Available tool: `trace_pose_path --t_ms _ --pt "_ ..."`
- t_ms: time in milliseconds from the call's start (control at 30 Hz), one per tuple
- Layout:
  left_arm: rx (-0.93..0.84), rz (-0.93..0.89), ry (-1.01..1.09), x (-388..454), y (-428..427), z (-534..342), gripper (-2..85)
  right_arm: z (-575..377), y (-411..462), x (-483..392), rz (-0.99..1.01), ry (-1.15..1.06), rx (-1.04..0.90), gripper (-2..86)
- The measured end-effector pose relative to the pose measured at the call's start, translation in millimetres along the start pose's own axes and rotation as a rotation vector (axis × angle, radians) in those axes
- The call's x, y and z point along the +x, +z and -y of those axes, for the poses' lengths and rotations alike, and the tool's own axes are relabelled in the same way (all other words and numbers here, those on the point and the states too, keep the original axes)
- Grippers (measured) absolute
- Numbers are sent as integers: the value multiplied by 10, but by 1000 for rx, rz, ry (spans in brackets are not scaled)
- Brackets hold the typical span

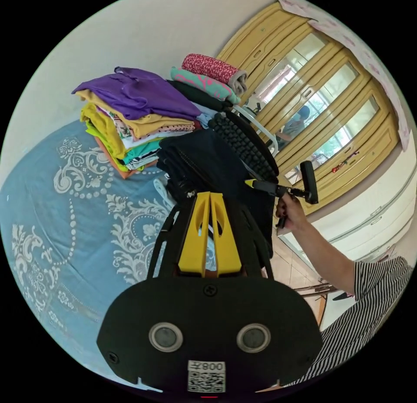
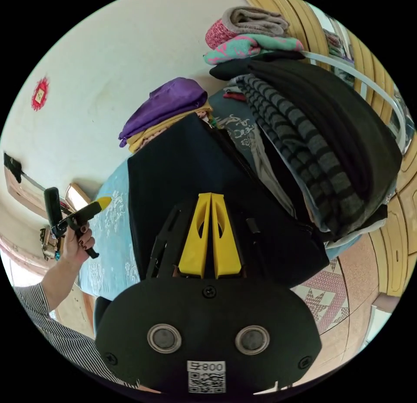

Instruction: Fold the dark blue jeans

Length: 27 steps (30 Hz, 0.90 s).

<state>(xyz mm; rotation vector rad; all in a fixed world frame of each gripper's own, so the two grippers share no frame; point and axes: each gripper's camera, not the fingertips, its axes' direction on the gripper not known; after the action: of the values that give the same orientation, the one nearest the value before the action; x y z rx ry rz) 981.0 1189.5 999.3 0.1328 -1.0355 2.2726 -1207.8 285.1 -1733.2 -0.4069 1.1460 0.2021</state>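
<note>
While both yellow-jawed grippers sit with their jaws pressed together, neither pair visibly pinches cloth. At the centre of the left gripper view, the left gripper (image 1: 210, 194) points its smooth wedge-shaped jaws toward the dark blue jeans (image 1: 213, 164), a thick, matte, folded bundle lying on a blue bedspread (image 1: 56, 212) printed with white scrollwork. At upper left a stack of folded clothes (image 1: 130, 120) rises, soft and layered, topped in purple. At centre right, the right gripper (image 1: 254, 183) shows only its yellow tip, so I cannot tell its state from here; a hand (image 1: 289, 212) grips its handle, forearm angling down to a striped sleeve (image 1: 369, 298). In the right gripper view, the right gripper (image 2: 211, 195) hovers over the jeans (image 2: 182, 173), a broad dark slab at centre. At right, a pile of dark clothes (image 2: 330, 133) slumps, with striped knit.
</note>
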Motion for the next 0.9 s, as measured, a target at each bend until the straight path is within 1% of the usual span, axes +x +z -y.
trace_pose_path --t_ms 33,133,200,233,300,333,400,500,667,733,900 --pt "-3 14 5 15 -75 -115 0 -12 -121 -111 10 -22 14 0" --pt "-56 92 -4 24 -398 -856 0 -138 -419 -399 30 -64 43 0" --pt "-139 160 -85 -42 -597 -1600 1 -274 -549 -551 87 -73 40 0" --pt "-159 172 -107 -58 -641 -1792 1 -385 -620 -649 125 -73 27 0" --pt "-239 277 -182 -87 -810 -2532 1 -590 -749 -807 135 -67 43 0" --pt "-253 310 -199 -87 -851 -2706 1 -736 -825 -915 142 -58 49 0" --pt "-329 424 -255 -89 -963 -3330 0 -942 -897 -1078 177 -45 34 0" --pt "-378 533 -322 -103 -1054 -3925 0 -1256 -977 -1383 203 -30 -5 0" --pt "-422 588 -360 -160 -1012 -4483 1 -1644 -1106 -1980 249 -46 -63 0" --pt "-405 592 -353 -158 -969 -4630 1 -1712 -1123 -2189 230 -67 -80 0" --pt "-377 541 -382 -232 -887 -4942 1 -1654 -1021 -2623 211 -72 -120 0"
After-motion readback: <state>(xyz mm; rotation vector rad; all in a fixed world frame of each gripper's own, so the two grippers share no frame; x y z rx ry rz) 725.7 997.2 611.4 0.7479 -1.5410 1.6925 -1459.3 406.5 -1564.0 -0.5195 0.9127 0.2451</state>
